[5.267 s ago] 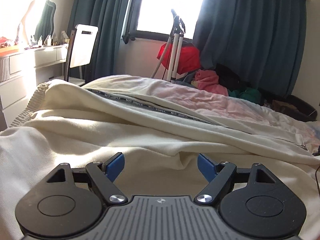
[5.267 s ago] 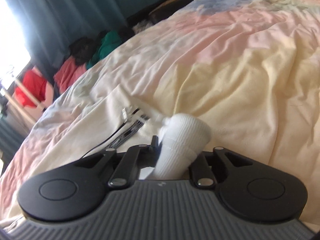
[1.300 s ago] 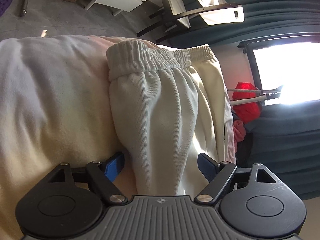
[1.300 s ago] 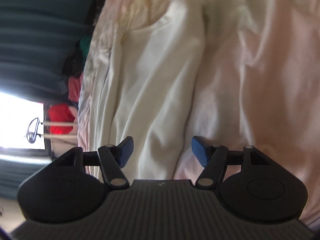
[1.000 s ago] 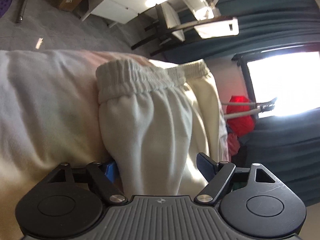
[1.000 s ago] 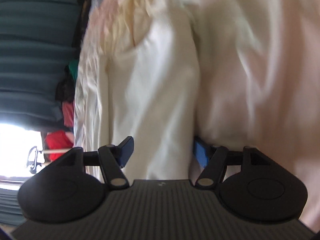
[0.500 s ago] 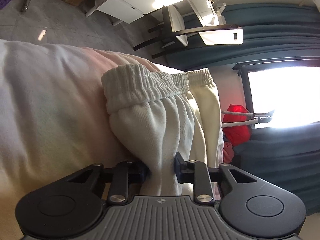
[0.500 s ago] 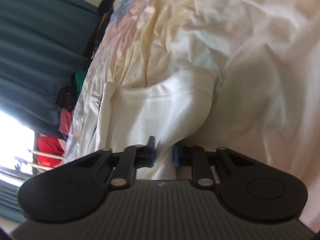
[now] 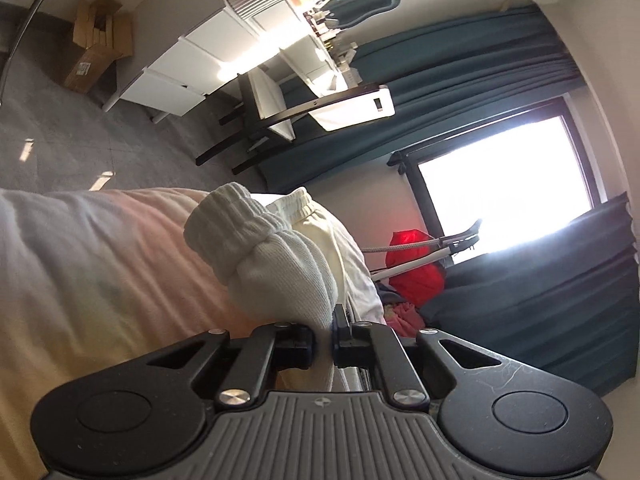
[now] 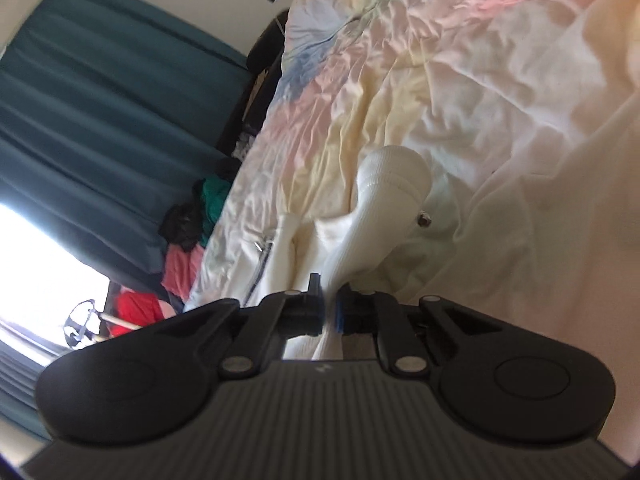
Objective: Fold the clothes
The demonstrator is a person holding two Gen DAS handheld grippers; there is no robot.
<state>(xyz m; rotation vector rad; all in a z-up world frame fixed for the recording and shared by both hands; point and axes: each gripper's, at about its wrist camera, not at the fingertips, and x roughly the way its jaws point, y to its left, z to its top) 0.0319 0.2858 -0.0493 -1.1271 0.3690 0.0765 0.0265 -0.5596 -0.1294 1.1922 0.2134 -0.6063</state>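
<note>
A cream sweatshirt-like garment (image 9: pixel 280 264) lies on the bed. In the left wrist view my left gripper (image 9: pixel 323 338) is shut on a bunched fold of it near its ribbed hem (image 9: pixel 236 220), lifted off the bedding. In the right wrist view my right gripper (image 10: pixel 329 312) is shut on another bunched part of the same cream garment (image 10: pixel 384 208), near a small metal snap (image 10: pixel 423 221) and a zipper edge (image 10: pixel 262 258). How the cloth runs between the two grips is hidden.
The pastel bed cover (image 10: pixel 460 80) spreads ahead of the right gripper. Beyond the bed edge are grey carpet (image 9: pixel 60 140), a white dresser (image 9: pixel 192 72), a chair (image 9: pixel 304 108), a cardboard box (image 9: pixel 96 56), teal curtains (image 9: pixel 500 64), and a clothes pile with a red bag (image 9: pixel 416 264).
Both grippers went from open around the cream cloth to shut on it, then rose and rolled, pulling bunched folds up off the bed.
</note>
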